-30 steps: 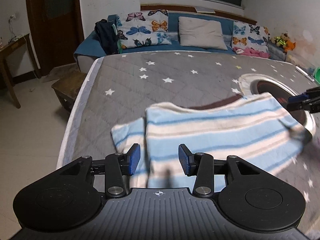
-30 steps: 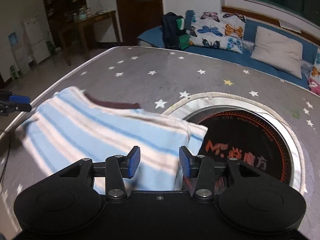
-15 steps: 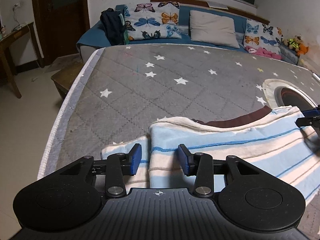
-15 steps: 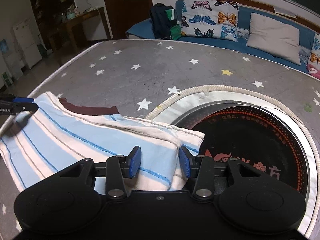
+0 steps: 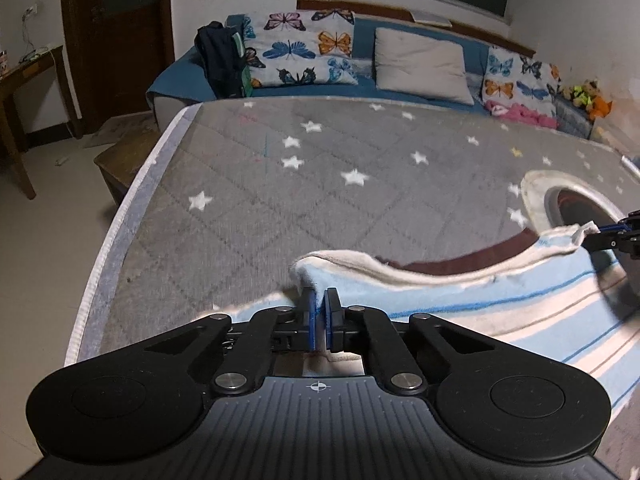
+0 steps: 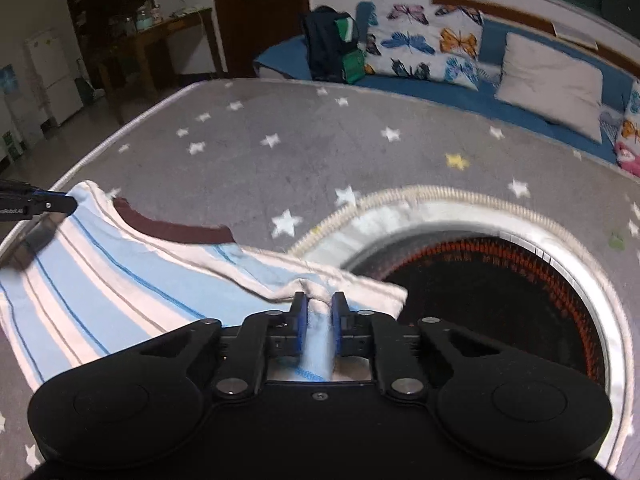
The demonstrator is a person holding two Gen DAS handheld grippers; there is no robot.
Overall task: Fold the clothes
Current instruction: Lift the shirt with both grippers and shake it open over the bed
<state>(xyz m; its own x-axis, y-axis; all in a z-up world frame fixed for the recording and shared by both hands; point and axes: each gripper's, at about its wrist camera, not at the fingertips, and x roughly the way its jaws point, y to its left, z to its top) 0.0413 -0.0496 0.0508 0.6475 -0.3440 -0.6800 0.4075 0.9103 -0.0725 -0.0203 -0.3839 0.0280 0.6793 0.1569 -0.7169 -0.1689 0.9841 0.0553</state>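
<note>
Both sets of jaws are now pinching cloth where half a second ago they were standing wide open over it: the left gripper [image 5: 319, 311] is clamping the near-left shoulder corner of the striped shirt [image 5: 500, 304], and the right gripper [image 6: 319, 312] is biting a bunched ridge of the same shirt [image 6: 120, 280] at its opposite shoulder. That double grip is telling me, I'd judge, that a fold is about to start, with the collar edge being readied to lift and carry over.

Just past the fingers, the shirt is lying across the near part of the grey star-print mattress [image 5: 280, 184], its brown neckband [image 6: 176, 232] facing away, and the edge between the two grippers is sagging slightly. The right corner is sitting at the rim of the round mat [image 6: 560, 232], overlapping it a little.

Further out, plenty of mattress is stretching ahead for laying the fold. The left edge is dropping to the floor close to the left gripper, so drifting leftward is looking risky. Beyond, the sofa [image 5: 360, 88] with butterfly cushions is sitting well apart.
</note>
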